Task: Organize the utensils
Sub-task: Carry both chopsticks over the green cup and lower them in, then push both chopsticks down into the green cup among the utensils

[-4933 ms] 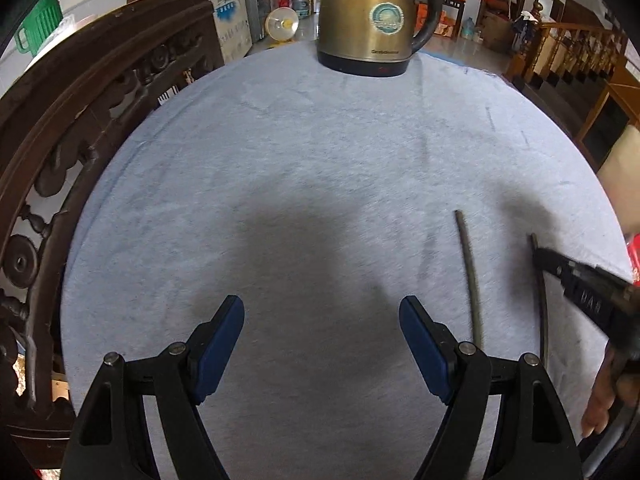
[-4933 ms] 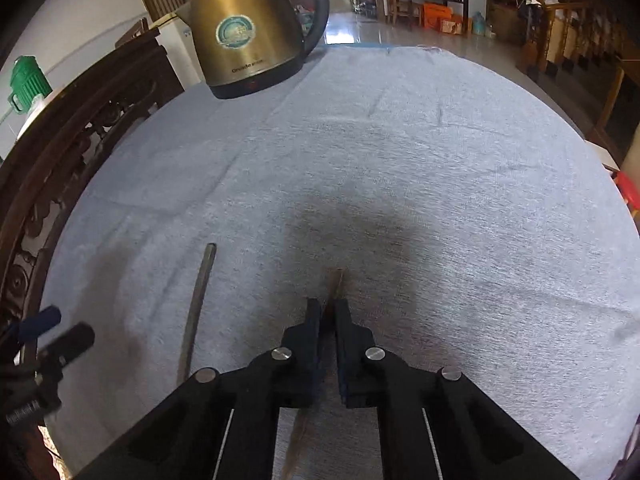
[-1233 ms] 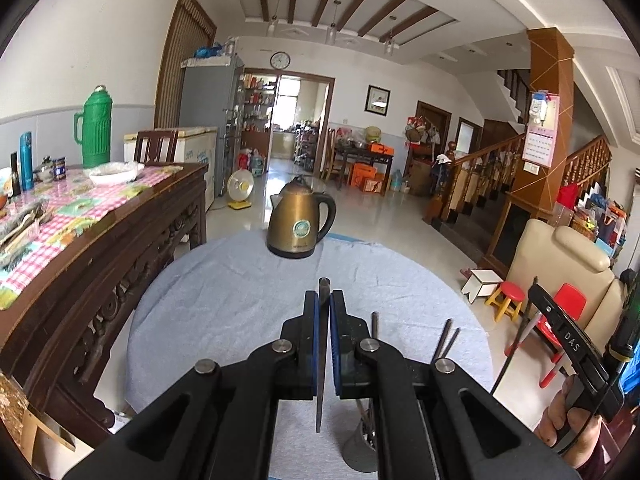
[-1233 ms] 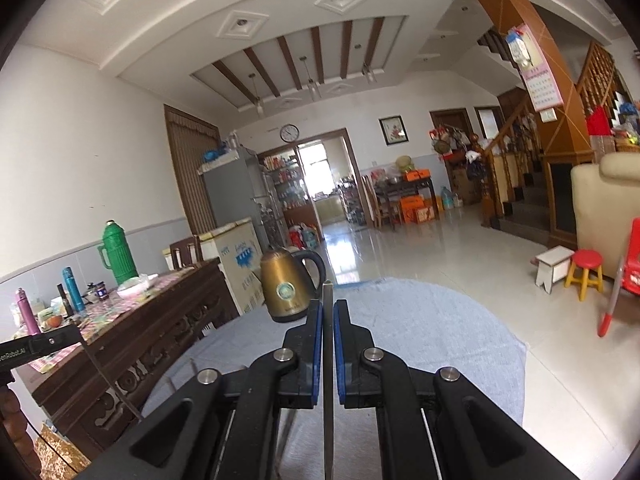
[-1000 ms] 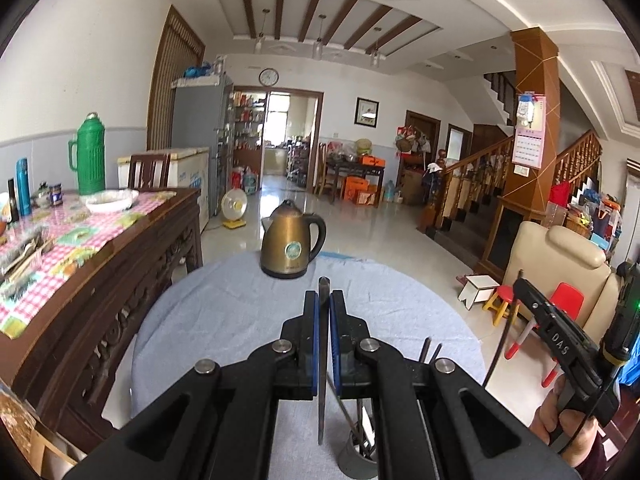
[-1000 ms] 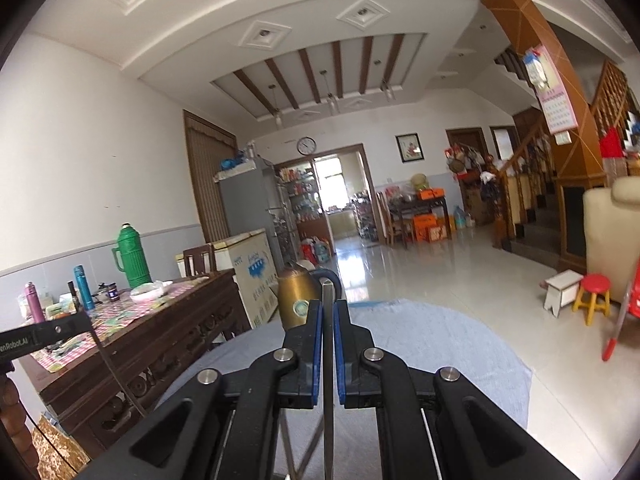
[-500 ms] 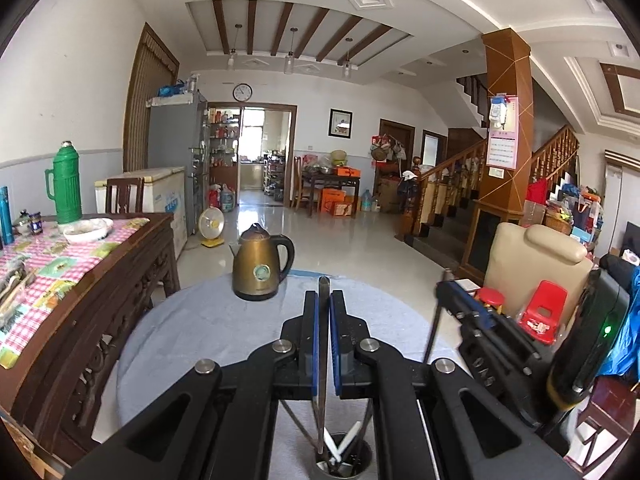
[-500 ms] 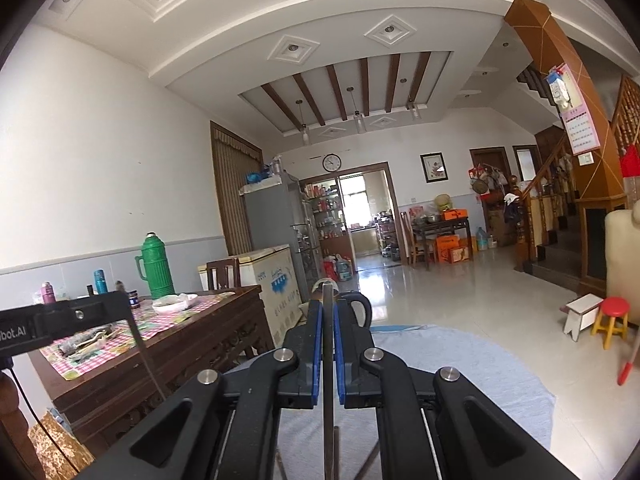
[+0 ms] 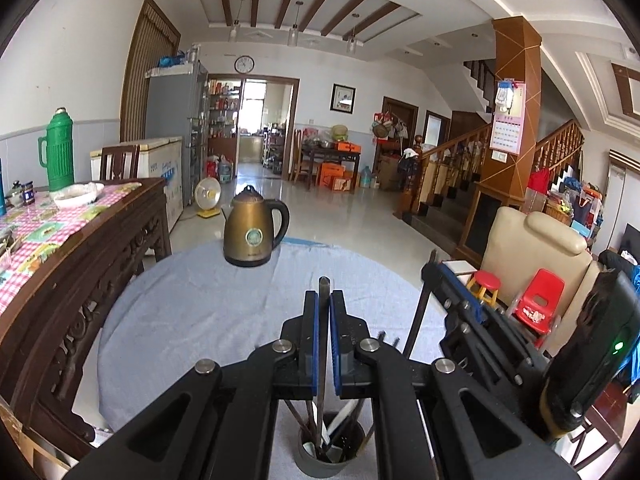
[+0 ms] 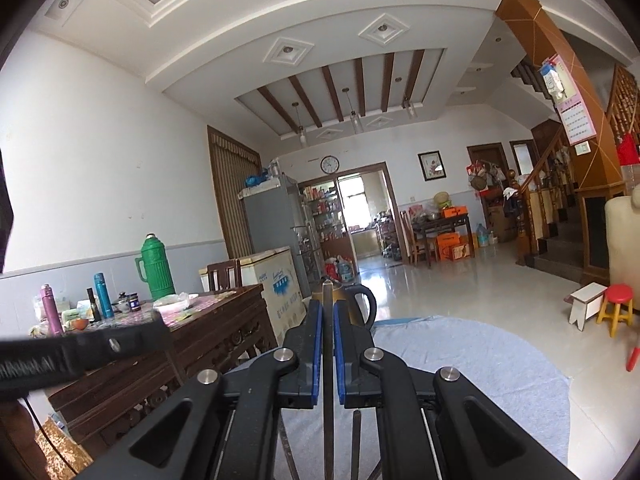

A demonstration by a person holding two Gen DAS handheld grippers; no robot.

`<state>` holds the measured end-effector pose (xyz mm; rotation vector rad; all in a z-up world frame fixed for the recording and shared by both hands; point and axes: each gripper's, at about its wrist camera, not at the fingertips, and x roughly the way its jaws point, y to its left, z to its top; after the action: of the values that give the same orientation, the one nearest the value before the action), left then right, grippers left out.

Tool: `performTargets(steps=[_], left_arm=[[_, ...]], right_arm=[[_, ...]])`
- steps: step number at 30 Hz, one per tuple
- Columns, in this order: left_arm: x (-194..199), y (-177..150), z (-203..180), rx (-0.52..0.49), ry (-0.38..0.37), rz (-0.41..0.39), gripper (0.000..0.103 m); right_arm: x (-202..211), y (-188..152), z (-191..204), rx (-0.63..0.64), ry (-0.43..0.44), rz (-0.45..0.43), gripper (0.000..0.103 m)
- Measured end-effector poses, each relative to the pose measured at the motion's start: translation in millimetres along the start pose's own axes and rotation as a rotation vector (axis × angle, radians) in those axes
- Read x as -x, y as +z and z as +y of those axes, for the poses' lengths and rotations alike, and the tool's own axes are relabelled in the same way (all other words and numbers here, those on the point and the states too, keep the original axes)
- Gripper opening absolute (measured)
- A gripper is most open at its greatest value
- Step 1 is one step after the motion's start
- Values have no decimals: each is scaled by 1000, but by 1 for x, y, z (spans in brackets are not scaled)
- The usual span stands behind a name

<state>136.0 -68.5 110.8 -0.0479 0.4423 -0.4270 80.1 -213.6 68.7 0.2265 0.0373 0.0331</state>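
While both pairs of jaws are clamped tight, each holds one thin dark chopstick upright between its blue pads. The left gripper [image 9: 324,344] carries its dark chopstick [image 9: 322,360] directly above the grey round holder cup [image 9: 329,465], its lower end among the utensils already standing there. The right gripper [image 10: 328,356] holds the second dark chopstick [image 10: 328,360] just beside, over the bench's grey cloth [image 9: 192,320]. A brass-coloured electric kettle [image 9: 250,236] stands at the far edge.

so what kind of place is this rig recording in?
Most likely a lived-in family home, an open living and dining hall: a kettle on a cloth-covered round table, a wooden staircase, and a green thermos on a carved sideboard.
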Motion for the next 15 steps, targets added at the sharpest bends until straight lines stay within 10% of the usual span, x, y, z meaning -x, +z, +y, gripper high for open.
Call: performTargets(steps=[15], left_arm=[[-11, -11, -8, -17, 17, 33, 5]], right_arm=[[-10, -10, -1, 13, -18, 29, 6]])
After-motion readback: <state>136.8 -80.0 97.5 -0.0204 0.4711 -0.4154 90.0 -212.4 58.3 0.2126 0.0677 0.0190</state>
